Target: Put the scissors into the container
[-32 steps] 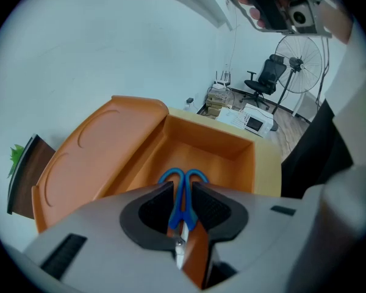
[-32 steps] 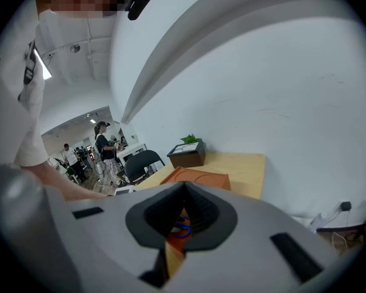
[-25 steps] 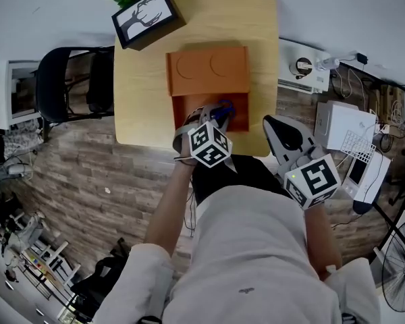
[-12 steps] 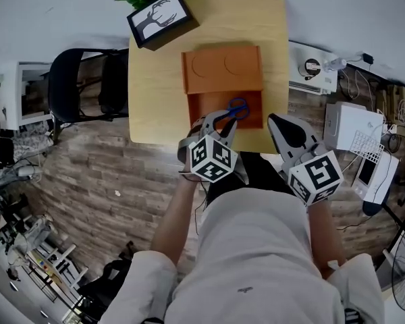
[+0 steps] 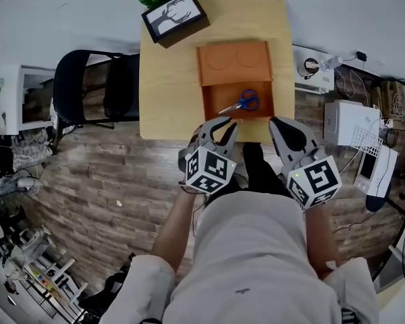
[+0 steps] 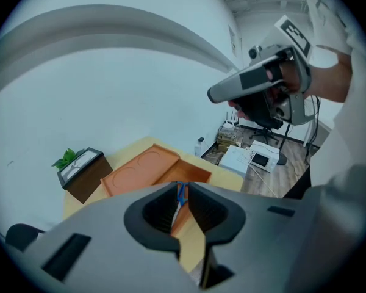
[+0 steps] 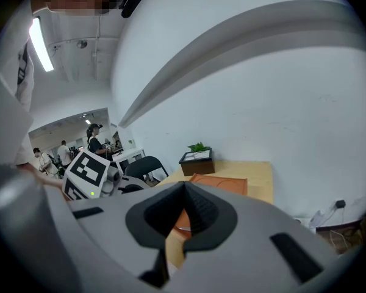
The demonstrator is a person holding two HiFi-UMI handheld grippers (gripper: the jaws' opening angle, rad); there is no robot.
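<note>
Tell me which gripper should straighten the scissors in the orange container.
Left, probably. The left gripper has its jaws apart and looks straight at the blue-handled scissors in the orange rectangular container; the right gripper is shut, off to the side.

No legible text, labels, brands or numbers anywhere.

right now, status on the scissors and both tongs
Left tongs open, empty. Right tongs shut, empty. Scissors lying in the orange container, clear of both. Nothing in the way.
</note>
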